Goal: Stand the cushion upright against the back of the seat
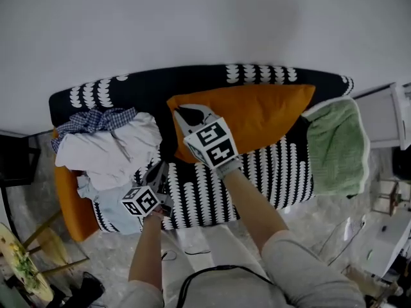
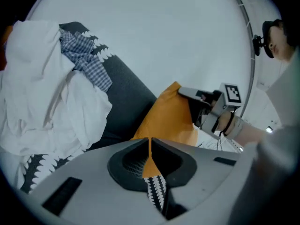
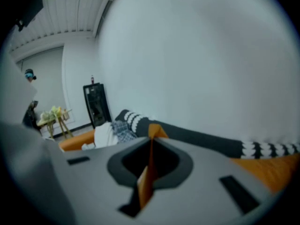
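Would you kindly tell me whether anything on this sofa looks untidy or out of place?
Yes. A crumpled heap of clothes is dumped on the left end of the sofa seat. The orange cushion sits slanted along the backrest rather than squarely upright, and a green towel is draped over the right end.

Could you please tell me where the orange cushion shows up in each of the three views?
Head view: orange cushion just right of centre, upper half.
Left gripper view: orange cushion at centre.
Right gripper view: a thin strip of orange cushion low centre, with more at the right edge.
Shared landmark: pile of clothes, left of the cushion in every view.
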Available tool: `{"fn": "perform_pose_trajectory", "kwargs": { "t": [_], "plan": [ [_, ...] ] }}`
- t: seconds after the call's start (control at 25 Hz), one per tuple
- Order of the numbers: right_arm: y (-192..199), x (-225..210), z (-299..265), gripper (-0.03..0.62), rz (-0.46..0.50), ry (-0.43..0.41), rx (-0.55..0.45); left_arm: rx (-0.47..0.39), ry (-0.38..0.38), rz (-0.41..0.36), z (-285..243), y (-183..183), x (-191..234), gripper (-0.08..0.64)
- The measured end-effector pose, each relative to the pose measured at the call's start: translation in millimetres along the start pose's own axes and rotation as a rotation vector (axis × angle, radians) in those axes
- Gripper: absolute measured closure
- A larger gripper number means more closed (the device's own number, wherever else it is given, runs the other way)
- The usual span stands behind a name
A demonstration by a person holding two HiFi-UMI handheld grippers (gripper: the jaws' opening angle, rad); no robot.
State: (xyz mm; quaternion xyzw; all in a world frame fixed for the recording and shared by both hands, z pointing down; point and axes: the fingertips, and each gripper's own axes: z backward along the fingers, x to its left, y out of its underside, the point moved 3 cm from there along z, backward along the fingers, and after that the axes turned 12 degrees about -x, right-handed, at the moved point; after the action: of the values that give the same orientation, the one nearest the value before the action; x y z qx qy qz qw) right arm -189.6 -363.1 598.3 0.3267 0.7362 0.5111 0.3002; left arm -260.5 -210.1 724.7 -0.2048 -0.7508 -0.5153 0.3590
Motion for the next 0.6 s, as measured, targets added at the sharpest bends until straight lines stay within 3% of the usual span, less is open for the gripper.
{"fn": "perform_pose_trajectory", "kwargs": {
  "t": [0.2,0.36,0.4,0.44,0.6],
  "plan": [
    [10.8,-8.1,-26.2,0.568,-0.065,0.054,0.013,-0.051,0.104,-0.049,-9.1,-29.2,-28.6,0.517],
    [7.1,-7.7,-23.5,0.552,-0.131,0.018,-0.019,-0.057,0.122,-0.093,-12.7,-37.7,-38.3,0.517],
    [7.0,-5.5,-20.5,0.483,-0.159,-0.001,-0.029,-0.05,0.117,-0.106,-13.3,-37.6,-39.2,0.517],
    [7.1,-3.8,-17.2,0.373,-0.19,-0.021,-0.038,-0.042,0.111,-0.122,-14.4,-37.3,-40.1,0.517],
    [6.0,-8.3,2.2,0.345,-0.272,-0.049,-0.086,-0.046,0.108,-0.174,-22.1,-41.2,-47.5,0.515]
  ]
}}
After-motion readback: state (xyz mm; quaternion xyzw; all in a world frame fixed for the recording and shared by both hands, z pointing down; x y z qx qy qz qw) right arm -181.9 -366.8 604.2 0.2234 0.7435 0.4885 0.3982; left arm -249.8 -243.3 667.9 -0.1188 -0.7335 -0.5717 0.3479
